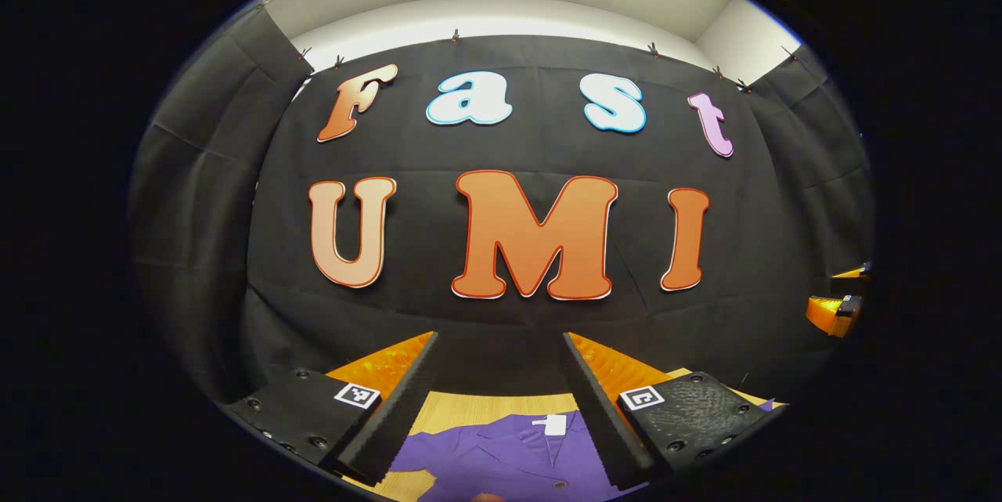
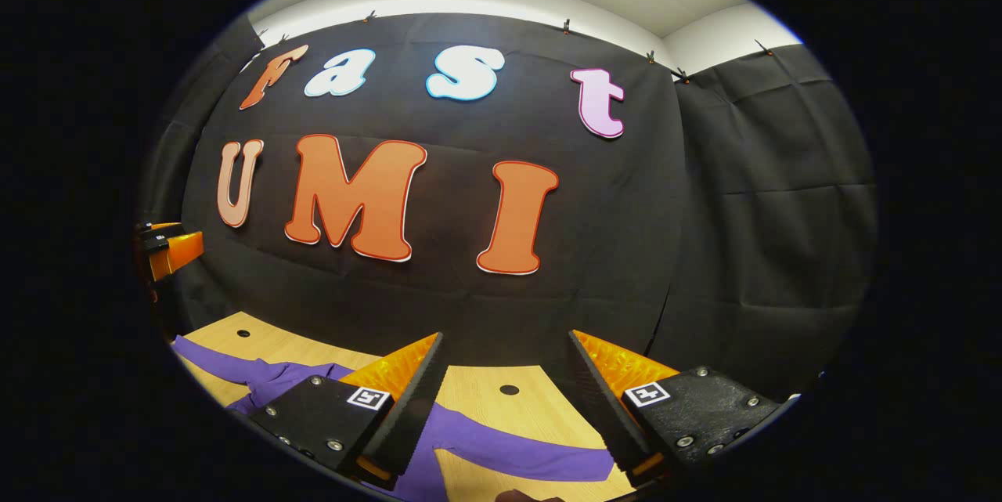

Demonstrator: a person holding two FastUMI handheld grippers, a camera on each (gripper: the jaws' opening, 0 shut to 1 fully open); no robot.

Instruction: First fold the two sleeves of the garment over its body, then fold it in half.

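Both grippers hang above a wooden table point(image 2: 485, 388), jaws spread and empty, likely poised to begin. A purple shirt point(image 1: 509, 459) lies flat at 6 o'clock, its sleeve point(image 2: 517, 451) stretched outward, unfolded.

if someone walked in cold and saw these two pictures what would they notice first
The purple garment spread on the light wooden table stands out most, its collar and a white tag lying between the open fingers of the left gripper. In the right gripper view, a long purple sleeve runs flat across the table under the open right gripper, not yet folded over the body.
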